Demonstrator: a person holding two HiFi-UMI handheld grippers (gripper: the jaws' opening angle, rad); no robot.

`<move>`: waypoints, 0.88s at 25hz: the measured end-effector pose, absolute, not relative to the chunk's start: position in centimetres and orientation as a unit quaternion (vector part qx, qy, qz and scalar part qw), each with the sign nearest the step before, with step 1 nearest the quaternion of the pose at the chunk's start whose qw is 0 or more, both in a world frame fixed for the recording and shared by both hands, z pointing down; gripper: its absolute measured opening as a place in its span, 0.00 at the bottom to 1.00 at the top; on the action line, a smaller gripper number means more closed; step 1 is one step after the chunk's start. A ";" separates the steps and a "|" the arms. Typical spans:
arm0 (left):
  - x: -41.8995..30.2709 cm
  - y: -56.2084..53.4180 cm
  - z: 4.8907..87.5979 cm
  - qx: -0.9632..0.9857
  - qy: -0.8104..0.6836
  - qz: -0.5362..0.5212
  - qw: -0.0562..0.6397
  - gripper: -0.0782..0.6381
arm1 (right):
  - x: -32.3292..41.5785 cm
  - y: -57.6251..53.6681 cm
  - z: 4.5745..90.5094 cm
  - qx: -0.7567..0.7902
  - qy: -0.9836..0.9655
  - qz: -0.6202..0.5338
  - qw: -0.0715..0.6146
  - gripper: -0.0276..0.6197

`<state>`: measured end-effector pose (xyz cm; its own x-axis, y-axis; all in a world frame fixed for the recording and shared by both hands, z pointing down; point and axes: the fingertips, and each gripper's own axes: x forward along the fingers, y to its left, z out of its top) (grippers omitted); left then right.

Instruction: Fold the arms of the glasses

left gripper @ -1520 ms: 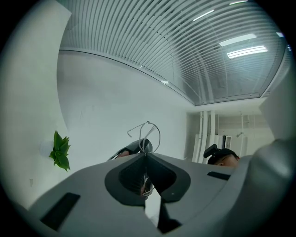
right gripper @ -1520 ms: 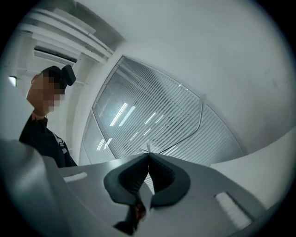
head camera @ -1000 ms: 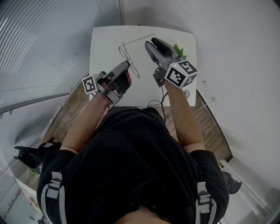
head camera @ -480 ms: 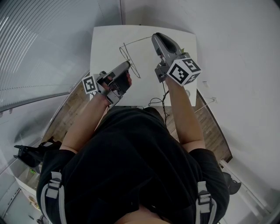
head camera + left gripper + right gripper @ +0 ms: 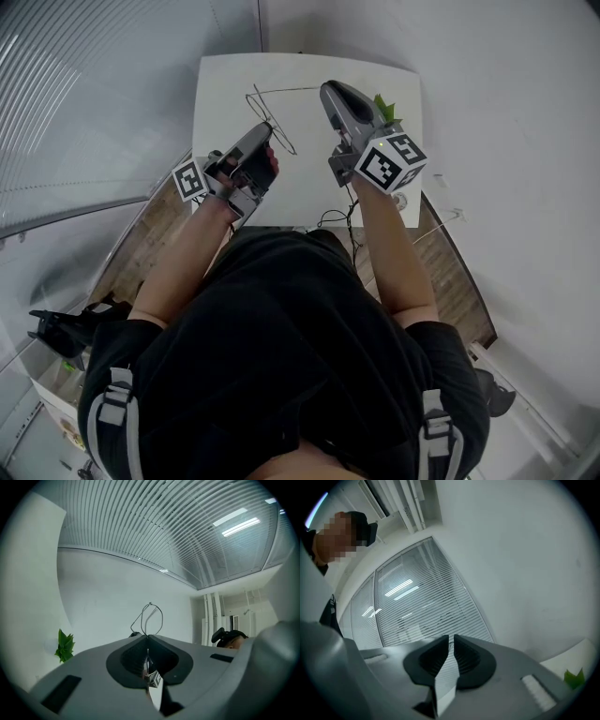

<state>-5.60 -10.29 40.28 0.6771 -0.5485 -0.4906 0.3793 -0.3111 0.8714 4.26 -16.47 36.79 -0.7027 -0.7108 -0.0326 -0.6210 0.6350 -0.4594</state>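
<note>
Thin wire-framed glasses [image 5: 278, 133] are held above the white table [image 5: 220, 84]. My left gripper [image 5: 266, 127] is shut on the frame near the lenses. In the left gripper view the wire rims [image 5: 150, 617] stick up past the touching tips of the left gripper [image 5: 146, 637]. One arm [image 5: 286, 90] of the glasses runs right to the tip of my right gripper [image 5: 324, 89]. The right gripper's jaws are closing. In the right gripper view a narrow gap still shows at the right gripper [image 5: 451, 640], and I cannot make out the wire pressed between the pads.
A small green plant [image 5: 383, 105] stands on the table behind the right gripper; it also shows as the plant [image 5: 64, 646] and the plant [image 5: 573, 677]. A dark cable [image 5: 334, 220] hangs at the table's near edge. Window blinds fill the left; another person [image 5: 229, 637] stands off to the side.
The right gripper's jaws went from wide open to nearly shut at the end of the glasses arm. The left gripper shifted the glasses slightly left, and the arm now lies flatter.
</note>
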 end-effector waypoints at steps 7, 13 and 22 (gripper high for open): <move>-5.6 -10.3 39.8 0.705 -0.075 -0.406 0.577 0.13 | 4.2 -14.3 36.9 -0.364 0.899 -0.218 0.108 0.08; -7.3 -12.9 40.5 0.700 -0.089 -0.414 0.575 0.13 | 2.2 -15.3 37.1 -0.352 0.903 -0.221 0.105 0.08; -7.9 -14.4 40.8 0.695 -0.110 -0.425 0.570 0.13 | 0.4 -13.9 36.6 -0.329 0.915 -0.214 0.094 0.07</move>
<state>-7.90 -14.40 40.75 0.6146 -0.6373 -0.4649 0.3312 -0.3264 0.8853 0.40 -13.94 36.64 -0.7655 -0.6427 -0.0306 -0.5621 0.6912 -0.4542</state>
